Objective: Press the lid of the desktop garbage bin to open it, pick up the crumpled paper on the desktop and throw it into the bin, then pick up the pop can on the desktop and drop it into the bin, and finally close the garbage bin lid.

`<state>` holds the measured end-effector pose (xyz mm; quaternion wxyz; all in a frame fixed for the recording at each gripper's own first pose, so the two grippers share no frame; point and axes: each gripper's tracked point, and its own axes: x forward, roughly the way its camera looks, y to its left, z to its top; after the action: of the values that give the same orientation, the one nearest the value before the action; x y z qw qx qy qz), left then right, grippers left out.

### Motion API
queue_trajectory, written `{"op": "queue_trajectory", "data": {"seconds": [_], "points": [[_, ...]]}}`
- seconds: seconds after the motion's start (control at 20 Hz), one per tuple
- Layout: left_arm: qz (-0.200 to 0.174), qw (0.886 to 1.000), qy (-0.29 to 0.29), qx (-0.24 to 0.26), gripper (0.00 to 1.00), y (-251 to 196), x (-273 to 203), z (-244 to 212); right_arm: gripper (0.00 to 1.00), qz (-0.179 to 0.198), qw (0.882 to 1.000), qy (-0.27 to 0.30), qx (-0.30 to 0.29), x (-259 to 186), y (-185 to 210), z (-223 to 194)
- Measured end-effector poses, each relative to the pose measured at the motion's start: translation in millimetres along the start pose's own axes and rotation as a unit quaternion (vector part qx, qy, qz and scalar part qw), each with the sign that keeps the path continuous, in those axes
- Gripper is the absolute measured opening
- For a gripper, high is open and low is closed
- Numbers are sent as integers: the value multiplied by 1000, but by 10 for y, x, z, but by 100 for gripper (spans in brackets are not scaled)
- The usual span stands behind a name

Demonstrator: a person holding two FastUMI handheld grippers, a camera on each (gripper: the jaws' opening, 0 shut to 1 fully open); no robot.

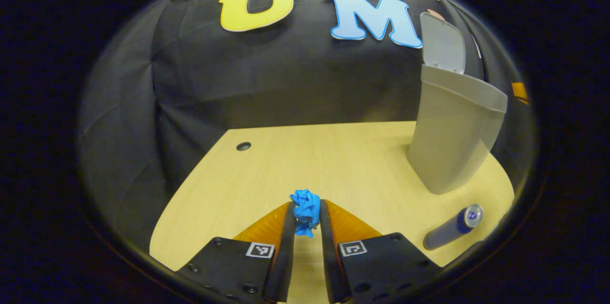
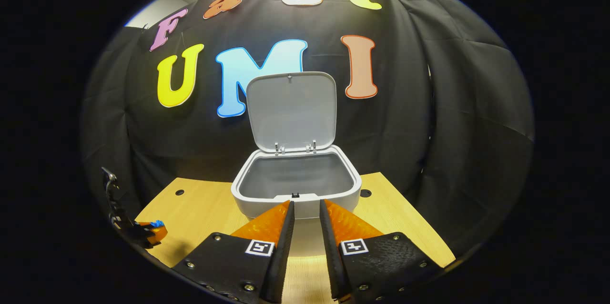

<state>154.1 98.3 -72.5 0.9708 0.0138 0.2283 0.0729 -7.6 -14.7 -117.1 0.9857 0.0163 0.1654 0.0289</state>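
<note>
A blue crumpled paper (image 1: 305, 211) sits between the tips of my left gripper (image 1: 305, 205), and both fingers press on it, low over the wooden desktop (image 1: 333, 151). The grey bin (image 1: 452, 137) stands to the right with its lid (image 1: 443, 44) raised. A pop can (image 1: 452, 228) lies on its side in front of the bin. In the right gripper view my right gripper (image 2: 306, 205) hovers just before the bin's front rim (image 2: 295, 199), its jaws nearly together and holding nothing. The lid (image 2: 291, 111) stands upright and the bin's inside looks bare. The left gripper (image 2: 152, 230) with the paper (image 2: 157, 223) shows far left.
A cable hole (image 1: 243, 146) marks the desktop's far left corner, and another hole (image 2: 365, 193) lies right of the bin. Black cloth walls close in behind and at both sides. Bare wood (image 2: 200, 208) stretches between the bin and the left gripper.
</note>
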Motion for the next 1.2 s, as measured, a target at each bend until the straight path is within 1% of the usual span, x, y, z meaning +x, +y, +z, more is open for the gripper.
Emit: {"op": "queue_trajectory", "data": {"seconds": [0.05,0.15,0.2,0.3,0.4,0.45,0.5,0.55,0.65,0.7,0.75,0.9,0.95,1.1,1.2], "points": [[-4,1000,-11,3,33,-44,-17,132,36,-1,1000,1,1,-9,-14,-2],[-12,999,-32,7,33,-140,-14,410,36,-3,1000,1,4,-22,-57,-29],[-18,999,-40,8,35,-200,-22,540,36,-3,1000,2,6,-23,-75,-55],[-30,998,-62,11,35,-337,-19,814,36,-6,1000,2,9,-47,-130,-80],[-45,995,-84,17,35,-525,1,1118,36,-10,1000,4,13,-55,-195,-112],[-53,994,-94,21,33,-627,12,1244,36,-12,1000,5,14,-63,-224,-123],[-61,993,-101,25,37,-732,23,1362,36,-14,1000,5,15,-69,-253,-140],[-71,991,-108,28,35,-853,25,1469,36,-17,1000,5,15,-89,-288,-131],[-90,988,-123,35,35,-1092,44,1679,36,-23,1000,5,15,-97,-358,-154],[-99,986,-128,38,37,-1216,45,1781,36,-26,1000,5,15,-117,-399,-179],[-108,984,-132,41,37,-1337,67,1858,36,-29,999,6,13,-127,-427,-191],[-135,979,-148,49,33,-1683,96,2117,37,-37,999,7,13,-147,-516,-212],[-145,976,-152,53,37,-1788,98,2183,36,-41,999,8,14,-158,-550,-223],[-171,970,-161,60,37,-2100,92,2314,37,-49,999,10,17,-178,-632,-270],[-187,967,-164,63,35,-2284,79,2386,37,-56,998,12,20,-192,-688,-297]]}}
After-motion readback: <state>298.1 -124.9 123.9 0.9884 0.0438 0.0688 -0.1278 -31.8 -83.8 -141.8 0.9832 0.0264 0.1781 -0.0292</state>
